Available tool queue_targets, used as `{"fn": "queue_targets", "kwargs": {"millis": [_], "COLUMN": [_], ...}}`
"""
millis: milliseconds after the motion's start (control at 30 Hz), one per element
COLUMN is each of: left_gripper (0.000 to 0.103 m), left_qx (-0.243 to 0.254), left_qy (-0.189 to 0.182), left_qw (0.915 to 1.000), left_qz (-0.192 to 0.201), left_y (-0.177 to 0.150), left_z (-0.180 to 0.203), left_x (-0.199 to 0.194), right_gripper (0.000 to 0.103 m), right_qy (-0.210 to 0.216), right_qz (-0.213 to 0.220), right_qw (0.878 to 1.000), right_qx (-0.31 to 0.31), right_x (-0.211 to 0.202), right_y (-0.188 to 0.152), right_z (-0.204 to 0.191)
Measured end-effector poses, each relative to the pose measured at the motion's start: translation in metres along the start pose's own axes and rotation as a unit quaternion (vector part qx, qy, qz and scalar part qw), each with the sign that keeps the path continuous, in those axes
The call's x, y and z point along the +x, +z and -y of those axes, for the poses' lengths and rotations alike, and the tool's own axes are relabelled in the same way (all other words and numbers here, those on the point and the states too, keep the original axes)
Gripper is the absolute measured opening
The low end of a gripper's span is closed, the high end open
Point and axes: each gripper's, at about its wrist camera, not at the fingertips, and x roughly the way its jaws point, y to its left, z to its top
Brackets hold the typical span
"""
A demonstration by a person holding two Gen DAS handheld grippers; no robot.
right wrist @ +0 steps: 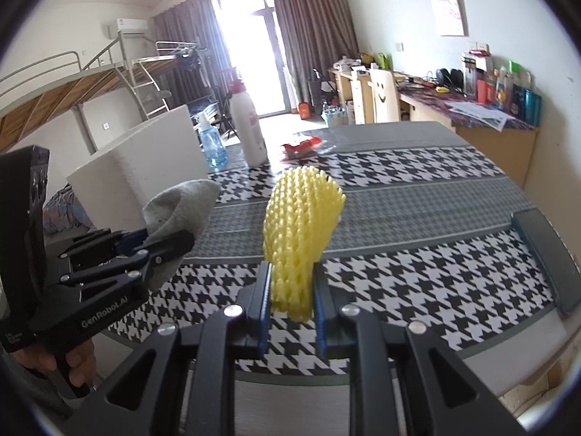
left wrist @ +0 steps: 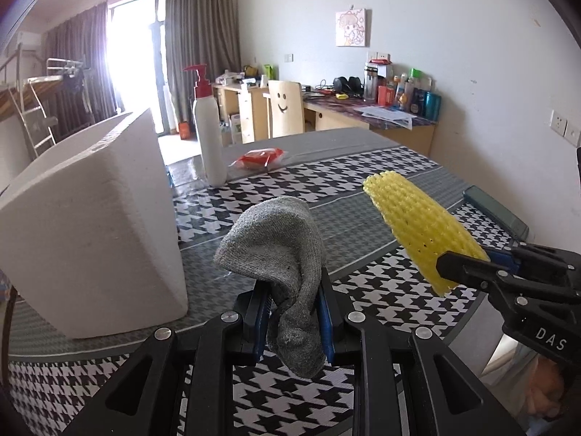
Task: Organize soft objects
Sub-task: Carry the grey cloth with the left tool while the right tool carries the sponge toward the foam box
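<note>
Grey knitted sock (left wrist: 279,254) pinched between the blue pads of the left gripper (left wrist: 295,312), toe flopped over above the houndstooth-patterned tabletop (left wrist: 363,189). Yellow foam mesh sleeve (right wrist: 301,225) clamped upright in the right gripper (right wrist: 292,290), beside a white foam box (left wrist: 90,225).

We held the left claw (left wrist: 294,312) tilted downward, its blue pads clamped on a grey sock (left wrist: 276,250) that drooped between them. Beside it to the right, we held the right claw (right wrist: 292,290) at a similar downward tilt, pads pinching a yellow foam net (right wrist: 301,225). Our hand (right wrist: 72,363) gripped the left claw's handle from below.
</note>
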Motion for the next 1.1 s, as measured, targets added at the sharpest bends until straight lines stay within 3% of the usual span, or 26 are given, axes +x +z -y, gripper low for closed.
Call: {"fn": "queue_targets", "kwargs": {"millis": [1100], "left_gripper": [0.025], "left_qx": [0.007], "left_qy": [0.012], "left_qw": [0.9961], "left_qz": [0.088], "left_y": [0.027], "left_z": [-0.011], "left_x": [-0.055], "right_gripper": [0.024], "right_qy": [-0.002], "right_qz": [0.058], "right_qw": [0.998], "right_qx": [-0.030], "right_x": [-0.020], "right_y": [0.039], "right_z": [-0.026]}}
